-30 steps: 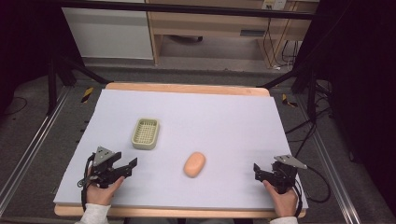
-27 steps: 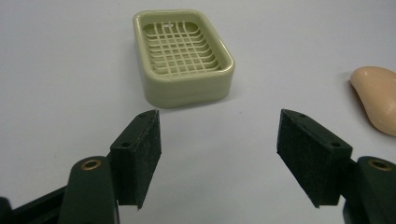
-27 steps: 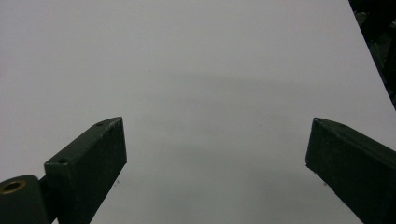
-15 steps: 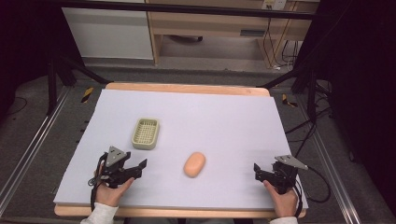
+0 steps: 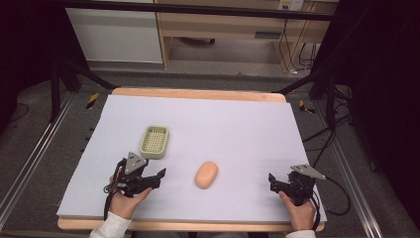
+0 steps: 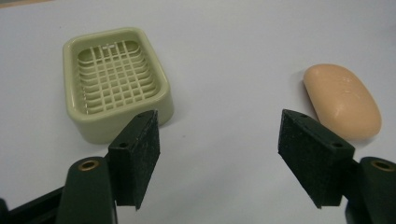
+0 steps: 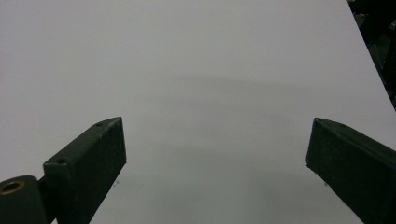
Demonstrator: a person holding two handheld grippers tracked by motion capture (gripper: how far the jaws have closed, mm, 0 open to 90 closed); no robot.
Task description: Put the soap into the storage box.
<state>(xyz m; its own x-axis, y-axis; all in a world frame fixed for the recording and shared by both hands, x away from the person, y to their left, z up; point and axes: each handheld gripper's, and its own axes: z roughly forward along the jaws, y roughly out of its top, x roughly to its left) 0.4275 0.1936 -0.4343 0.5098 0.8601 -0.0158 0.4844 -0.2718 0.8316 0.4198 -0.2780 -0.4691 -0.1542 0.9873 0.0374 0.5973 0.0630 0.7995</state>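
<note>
Soap (image 5: pixel 206 174) lies beside the empty soap dish (image 5: pixel 154 141); left tongs (image 5: pixel 159 177) have just been opening, right tongs (image 5: pixel 272 180) gape, both holding nothing.

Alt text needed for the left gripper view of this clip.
The left gripper holds its two black jaws apart and empty over a white table. Beyond them lie an empty pale green soap dish at left and a peach bar of soap at right.

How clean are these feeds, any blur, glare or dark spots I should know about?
High view: table evenly lit, surroundings dark, slightly soft. Left gripper view: pale green plastic soap dish and peach oval soap bar fairly sharp, no glare, near claw pads softer. Right gripper view: dim grey sheet with faint shadow bands.
</note>
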